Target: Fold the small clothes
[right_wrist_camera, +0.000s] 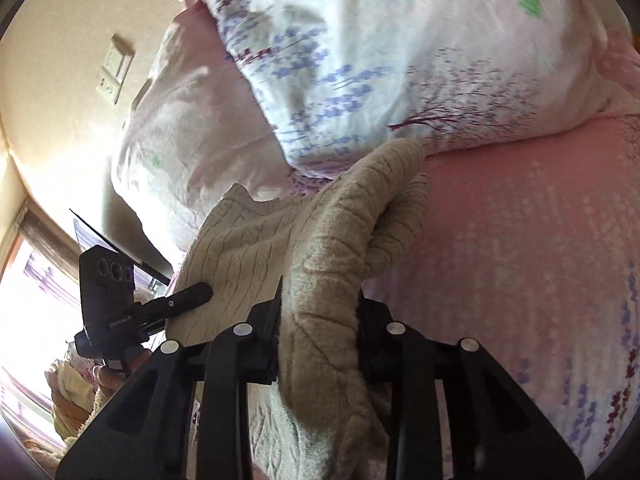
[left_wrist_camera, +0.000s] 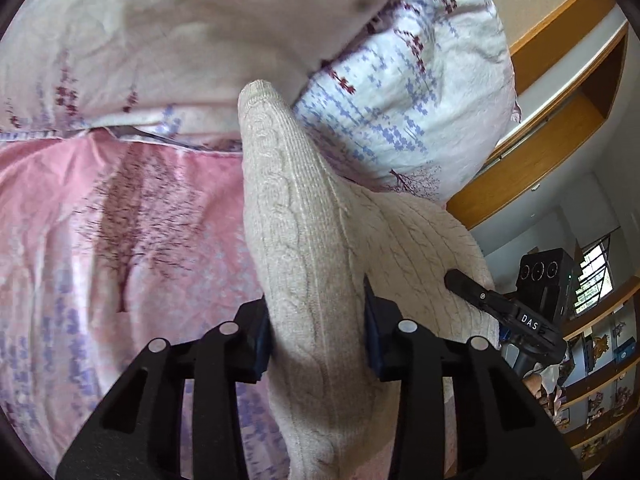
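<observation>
A beige cable-knit garment [left_wrist_camera: 304, 240] is held up over the pink bed sheet [left_wrist_camera: 132, 216]. My left gripper [left_wrist_camera: 318, 332] is shut on a thick fold of it, which sticks out forward between the fingers. My right gripper [right_wrist_camera: 318, 332] is shut on another bunched part of the same knit [right_wrist_camera: 340, 240]. Each view shows the other gripper pressed into the knit at the side: the right one in the left wrist view [left_wrist_camera: 500, 304], the left one in the right wrist view [right_wrist_camera: 160, 304].
Floral pillows [left_wrist_camera: 408, 100] and a pale duvet [left_wrist_camera: 180, 32] lie behind the garment; the pillows also show in the right wrist view [right_wrist_camera: 380, 52]. A wooden headboard shelf [left_wrist_camera: 560, 92] and shelves of small objects [left_wrist_camera: 600, 380] stand at the right. A wall switch [right_wrist_camera: 114, 68] is at the left.
</observation>
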